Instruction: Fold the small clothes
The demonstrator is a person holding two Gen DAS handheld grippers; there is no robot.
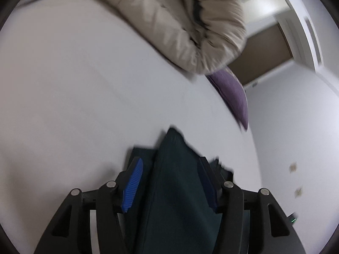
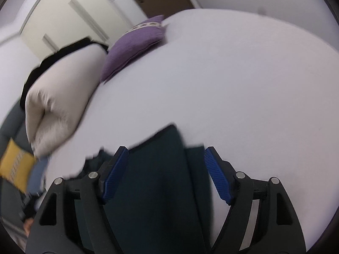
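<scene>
Dark teal garment [image 1: 180, 180] drapes between both grippers over a white bed [image 1: 74, 95]; soft and limp, best pinched at its edges. Left gripper [image 1: 171, 182] and right gripper [image 2: 167, 173] stand open, gripping nothing.

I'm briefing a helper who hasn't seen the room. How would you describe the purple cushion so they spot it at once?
Start from the wide white bed. Along one side lies a bulky rolled beige duvet, and the purple cushion sits right beside its end, near the bed's edge. It is the only purple thing there, unlike the dark teal garment between the fingers.
</scene>
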